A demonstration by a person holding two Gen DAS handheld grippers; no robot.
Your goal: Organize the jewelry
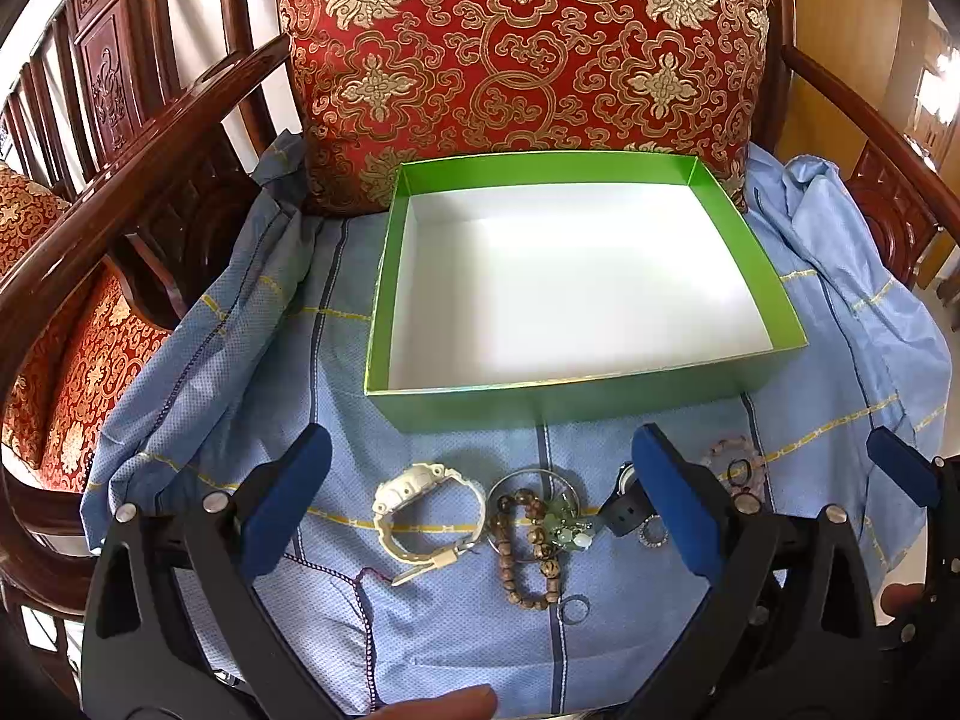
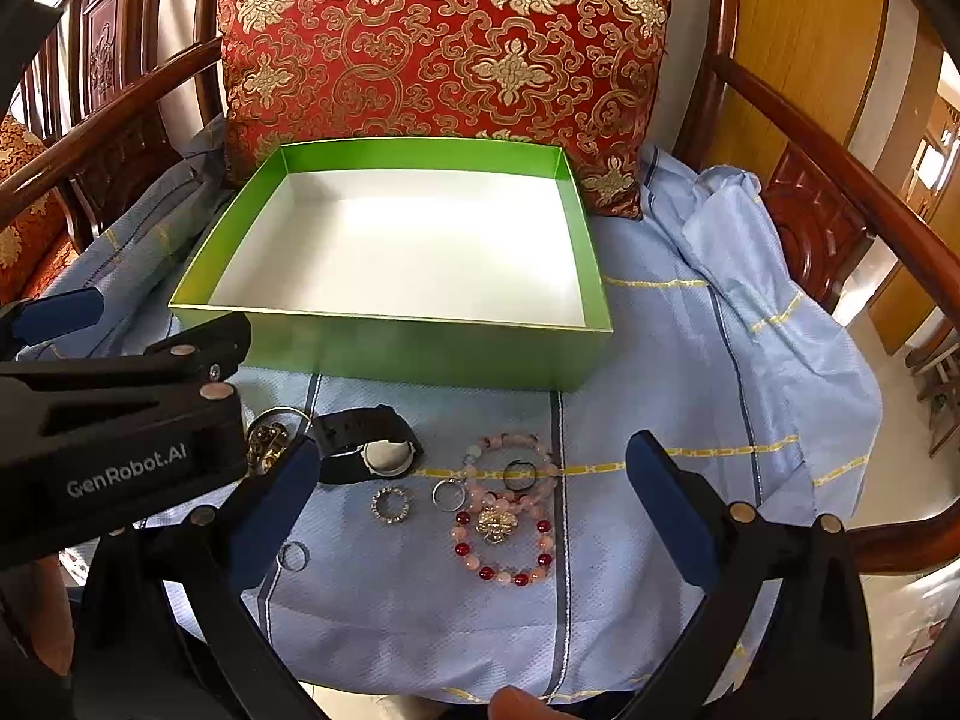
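A green box with a white, empty inside sits on a blue cloth on a chair seat. In front of it lies the jewelry: a white watch, a brown bead bracelet with jade charms on a metal bangle, a black watch, pink and red bead bracelets, several rings. My left gripper hovers open above the white watch and brown beads. My right gripper hovers open over the rings and pink bracelets. Neither holds anything.
A red and gold cushion leans on the chair back behind the box. Dark wooden armrests flank the seat. The blue cloth drapes over the seat's front and right edge. A fingertip shows at the bottom.
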